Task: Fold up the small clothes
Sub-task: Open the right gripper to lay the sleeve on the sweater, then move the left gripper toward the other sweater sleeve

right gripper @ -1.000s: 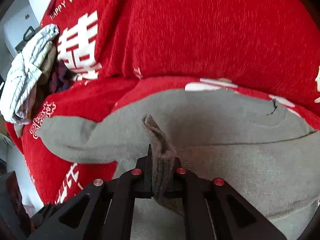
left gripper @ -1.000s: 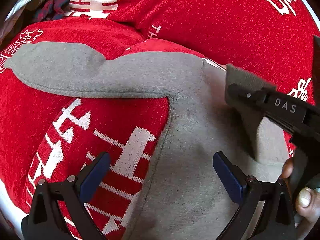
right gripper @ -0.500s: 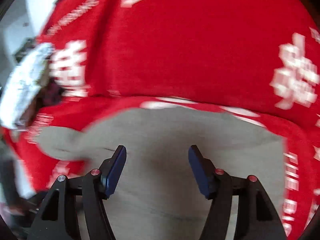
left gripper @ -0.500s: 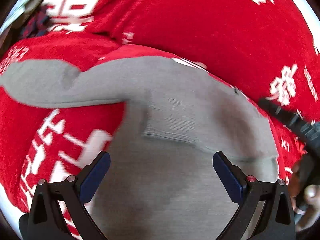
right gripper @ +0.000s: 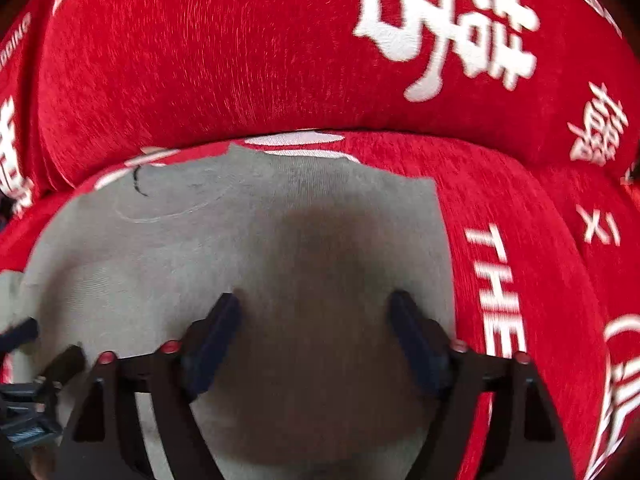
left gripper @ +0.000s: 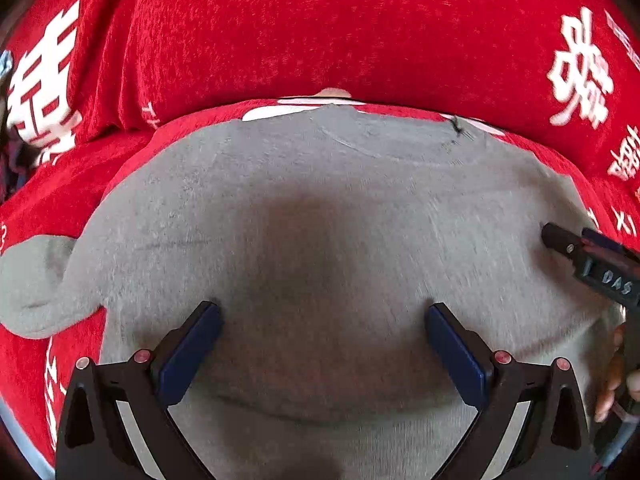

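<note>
A: On the red sofa cover [left gripper: 320, 40], grey garment [left gripper: 320, 208] lies spread flat, neckline toward the backrest. Confirm?

B: Confirmed. Collar seam curves near the far edge, small black mark beside it. One sleeve [left gripper: 36, 284] trails off to the left in the left wrist view, lying on the red fabric. Cover carries white printed characters and lettering.

A: Left gripper [left gripper: 322, 344]?

B: Jaws stand wide apart, blue pads facing each other, nothing between them. It hangs above the garment's middle, angled steeply down. Dark shadow on the cloth straight ahead of it.

A: Right gripper [right gripper: 316, 336]?

B: Jaws are opening, already spread wide; only flat grey cloth lies under the gap, none pinched. It sits over the garment's right portion, close to the straight right edge where the red cover with the "THE" lettering [right gripper: 496, 276] begins.

A: Do the two tools see each other?

B: Yes. The right gripper's black tip pokes in at the right edge of the left view, over the cloth. A hand [left gripper: 612, 376] shows just below it, fingers curled on the handle. Frames are blurred, so whether any tip touches the cloth, cannot tell.
</note>
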`<state>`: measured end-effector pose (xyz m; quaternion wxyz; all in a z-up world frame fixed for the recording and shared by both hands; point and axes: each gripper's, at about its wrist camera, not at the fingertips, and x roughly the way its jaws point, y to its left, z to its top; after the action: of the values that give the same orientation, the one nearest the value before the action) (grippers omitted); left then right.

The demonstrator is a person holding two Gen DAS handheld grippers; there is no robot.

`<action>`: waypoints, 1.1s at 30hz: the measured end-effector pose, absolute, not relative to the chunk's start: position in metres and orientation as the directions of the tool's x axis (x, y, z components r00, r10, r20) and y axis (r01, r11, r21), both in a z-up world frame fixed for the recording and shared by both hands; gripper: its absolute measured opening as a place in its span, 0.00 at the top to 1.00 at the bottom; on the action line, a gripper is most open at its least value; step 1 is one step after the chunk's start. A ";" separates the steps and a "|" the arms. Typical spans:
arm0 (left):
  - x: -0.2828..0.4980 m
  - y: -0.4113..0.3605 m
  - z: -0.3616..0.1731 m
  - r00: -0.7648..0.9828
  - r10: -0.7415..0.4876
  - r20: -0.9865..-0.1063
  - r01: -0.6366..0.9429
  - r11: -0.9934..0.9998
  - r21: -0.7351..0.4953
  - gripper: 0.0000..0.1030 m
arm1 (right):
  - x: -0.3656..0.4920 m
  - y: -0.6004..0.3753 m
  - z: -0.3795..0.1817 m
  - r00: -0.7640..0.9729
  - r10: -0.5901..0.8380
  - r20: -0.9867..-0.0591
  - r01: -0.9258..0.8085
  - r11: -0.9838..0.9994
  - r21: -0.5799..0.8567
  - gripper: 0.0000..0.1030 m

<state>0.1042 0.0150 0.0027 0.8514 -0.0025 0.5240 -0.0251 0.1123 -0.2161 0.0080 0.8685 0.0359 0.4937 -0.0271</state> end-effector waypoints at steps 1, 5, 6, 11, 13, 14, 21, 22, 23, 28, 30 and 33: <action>0.108 0.017 0.006 0.439 -0.046 -0.898 0.018 0.999 -0.042 0.00 | 0.120 -0.215 0.006 0.503 -0.014 -0.864 0.077 0.997 0.028 0.15; 0.101 0.017 0.012 0.442 -0.125 -0.888 0.004 0.990 -0.138 0.00 | 0.115 -0.218 0.018 0.518 0.003 -0.855 0.100 0.993 0.064 0.17; 0.096 0.013 0.010 0.442 -0.131 -0.887 0.014 0.990 -0.139 0.00 | 0.105 -0.219 0.021 0.549 0.027 -0.835 0.096 0.991 0.095 0.17; 0.080 -0.005 0.000 0.487 -0.019 -0.873 0.053 0.999 0.007 0.00 | 0.057 -0.202 0.015 0.562 0.048 -0.826 0.062 0.993 0.100 0.17; 0.076 0.000 0.005 0.467 -0.032 -0.883 0.032 0.999 -0.019 0.00 | 0.045 -0.188 0.011 0.576 -0.013 -0.818 0.028 1.000 0.003 0.17; 0.073 0.004 0.008 0.472 -0.046 -0.880 0.026 0.999 -0.038 0.00 | 0.039 -0.182 0.015 0.586 -0.042 -0.809 0.019 0.999 -0.038 0.17; 0.046 0.023 0.001 0.491 -0.047 -0.870 0.008 0.999 -0.049 0.00 | 0.012 -0.147 0.023 0.603 -0.008 -0.798 -0.035 0.999 -0.036 0.17; 0.042 0.029 0.002 0.479 -0.063 -0.875 0.011 0.998 -0.066 0.00 | 0.013 -0.148 0.016 0.574 0.002 -0.819 -0.025 1.000 -0.015 0.17; 0.040 0.031 0.002 0.481 -0.077 -0.874 0.015 0.997 -0.079 0.00 | 0.008 -0.151 0.010 0.562 0.018 -0.827 -0.009 1.000 0.016 0.17; 0.024 0.051 0.001 0.518 -0.067 -0.852 0.011 0.997 -0.072 0.00 | -0.010 -0.144 0.009 0.608 -0.001 -0.794 -0.002 1.000 -0.003 0.13; 0.019 0.052 0.001 0.535 -0.068 -0.842 0.025 0.998 -0.065 0.00 | -0.014 -0.142 0.008 0.610 -0.010 -0.792 0.008 1.000 -0.007 0.13; 0.011 0.049 0.000 0.553 -0.051 -0.832 0.043 0.999 -0.033 0.00 | -0.021 -0.137 0.008 0.612 -0.029 -0.790 0.010 1.000 -0.029 0.13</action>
<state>0.0111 0.0492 -0.0002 0.8812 -0.0046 0.4720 -0.0267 -0.0211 -0.1370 0.0079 0.8978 -0.0109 0.4401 -0.0108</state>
